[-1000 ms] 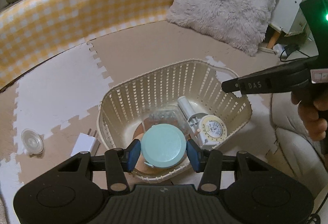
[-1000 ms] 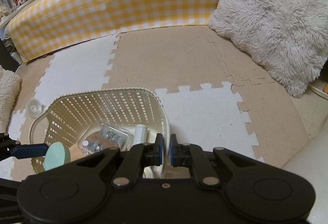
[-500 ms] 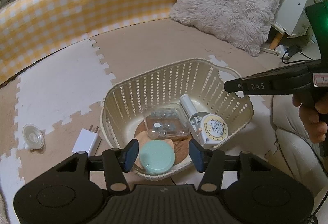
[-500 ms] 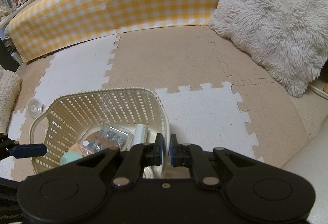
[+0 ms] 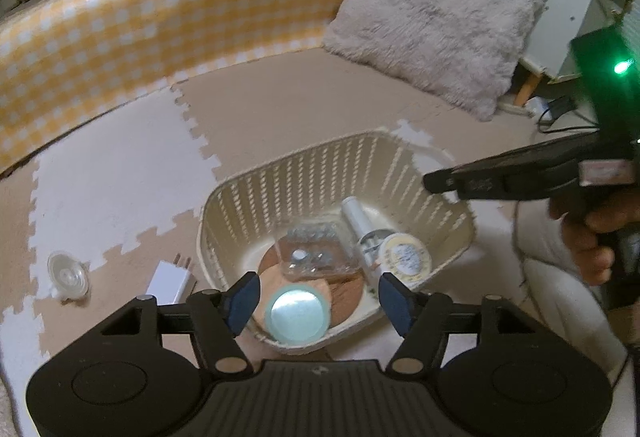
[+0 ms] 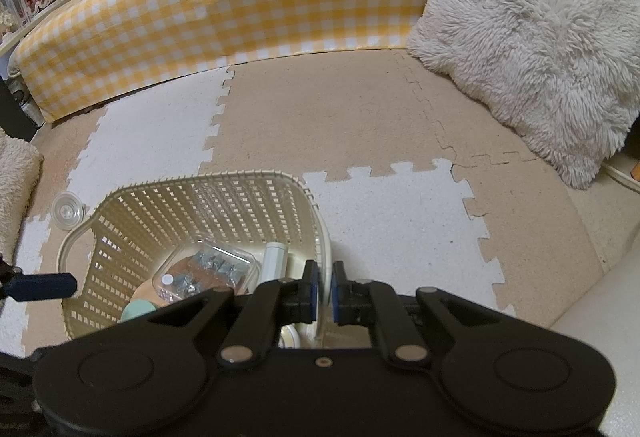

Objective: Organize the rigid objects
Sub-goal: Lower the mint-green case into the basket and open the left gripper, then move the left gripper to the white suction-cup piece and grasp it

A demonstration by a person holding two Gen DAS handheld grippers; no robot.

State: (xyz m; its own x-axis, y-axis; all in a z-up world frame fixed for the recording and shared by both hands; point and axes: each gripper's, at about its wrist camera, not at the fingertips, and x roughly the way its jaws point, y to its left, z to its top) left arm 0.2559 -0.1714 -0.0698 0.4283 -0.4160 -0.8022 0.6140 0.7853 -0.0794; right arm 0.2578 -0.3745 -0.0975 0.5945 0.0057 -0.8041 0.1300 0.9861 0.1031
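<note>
The left gripper [image 5: 316, 297] is spread wide and empty above the round mint-green lidded tin [image 5: 298, 314] lying inside the cream slatted plastic basket [image 5: 332, 165], whose rim the right gripper [image 6: 325, 291] pinches.

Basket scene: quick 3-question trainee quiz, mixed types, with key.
1. True or false: the left tool is clamped on the green lid.
2. What does the right tool grip? A) charger B) basket rim C) pillow
3. Name the two things lying on the mat outside the basket.

Key: 1. False; its jaws are open and the lid lies in the basket. 2. B. 3. The charger and the suction cup.
</note>
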